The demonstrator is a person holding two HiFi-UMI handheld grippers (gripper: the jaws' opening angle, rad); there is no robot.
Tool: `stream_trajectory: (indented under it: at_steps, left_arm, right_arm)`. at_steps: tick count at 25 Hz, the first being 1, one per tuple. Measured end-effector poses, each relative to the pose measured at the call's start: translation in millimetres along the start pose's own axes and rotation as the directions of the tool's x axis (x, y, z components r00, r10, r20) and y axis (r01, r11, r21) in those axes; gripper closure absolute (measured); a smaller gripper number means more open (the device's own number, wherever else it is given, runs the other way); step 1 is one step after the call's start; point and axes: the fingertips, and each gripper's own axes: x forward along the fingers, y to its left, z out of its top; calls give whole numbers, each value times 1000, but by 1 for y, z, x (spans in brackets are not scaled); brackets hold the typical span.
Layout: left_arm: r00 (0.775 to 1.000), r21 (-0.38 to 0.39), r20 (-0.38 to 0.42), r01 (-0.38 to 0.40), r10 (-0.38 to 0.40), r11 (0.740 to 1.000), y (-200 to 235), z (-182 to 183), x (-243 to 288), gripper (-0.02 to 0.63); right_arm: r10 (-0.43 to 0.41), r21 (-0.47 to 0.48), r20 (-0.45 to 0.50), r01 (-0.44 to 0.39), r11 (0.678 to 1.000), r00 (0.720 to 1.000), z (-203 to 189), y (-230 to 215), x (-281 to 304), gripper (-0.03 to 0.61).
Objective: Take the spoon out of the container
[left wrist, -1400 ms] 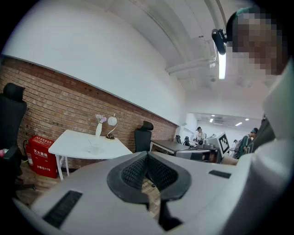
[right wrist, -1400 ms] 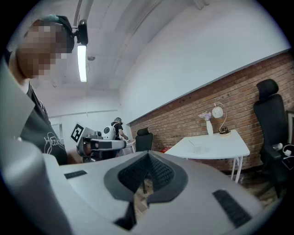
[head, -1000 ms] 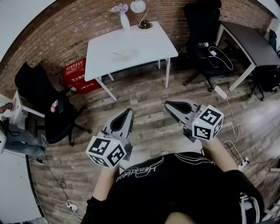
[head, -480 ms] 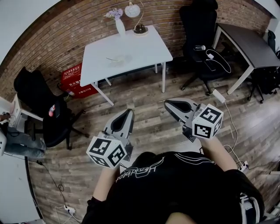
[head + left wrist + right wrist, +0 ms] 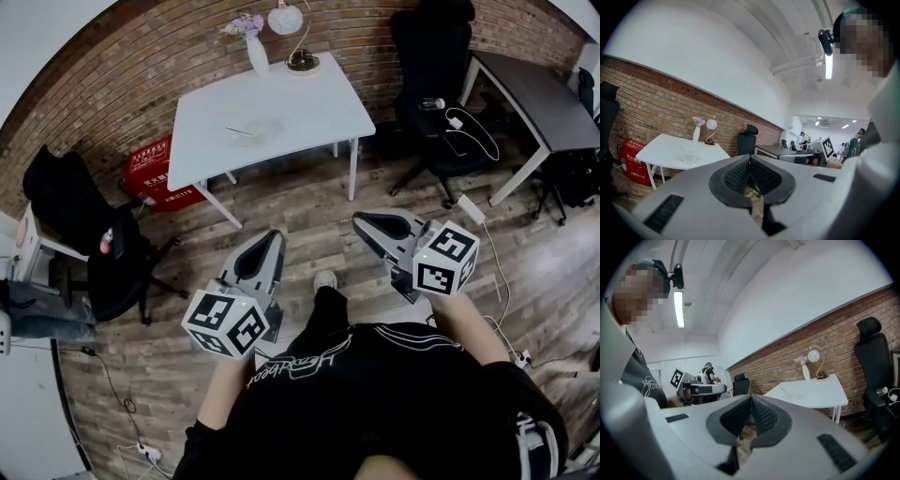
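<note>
A small pale container (image 5: pixel 251 129) with a thin spoon (image 5: pixel 239 130) leaning in it stands on a white table (image 5: pixel 309 103) across the room. In the left gripper view the container (image 5: pixel 688 156) and the spoon (image 5: pixel 682 148) are far ahead, as they are in the right gripper view, container (image 5: pixel 792 395) and spoon (image 5: pixel 782 389). My left gripper (image 5: pixel 276 236) (image 5: pixel 750 158) is shut and holds nothing. My right gripper (image 5: pixel 357 223) (image 5: pixel 751 398) is shut and holds nothing too. Both hang at waist height over the wooden floor, well short of the table.
A white vase (image 5: pixel 256 52) with flowers and a globe lamp (image 5: pixel 298 42) stand at the table's far edge. A red box (image 5: pixel 155 169) sits left of the table, black chairs (image 5: pixel 84 234) (image 5: pixel 433 66) at both sides, a dark desk (image 5: pixel 539 94) at right. Cables and a power strip (image 5: pixel 471 210) lie on the floor.
The person's foot has come forward into view between the grippers, and the table has shifted slightly in the head view. Both grippers keep their pose and stay shut.
</note>
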Motion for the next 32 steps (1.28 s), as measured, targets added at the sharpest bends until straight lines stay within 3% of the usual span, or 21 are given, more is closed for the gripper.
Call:
stream_trajectory:
  at_steps: [19,25,32]
  left_arm:
    - [1000,-32,-7,-18,18,999,216,79,150,606]
    - [998,-54,-27,-54,52,997,272,80,173,606]
    - [994,-85,-44,-106,103,991,309,70,187,606]
  right_arm:
    - [-32,22,-26,33,999,999,75,-170,190,581]
    - [-43,22,-26,44,999,999,83,-201,229,581]
    - [-39,31,-65,41,999,997,73,-222,248,581]
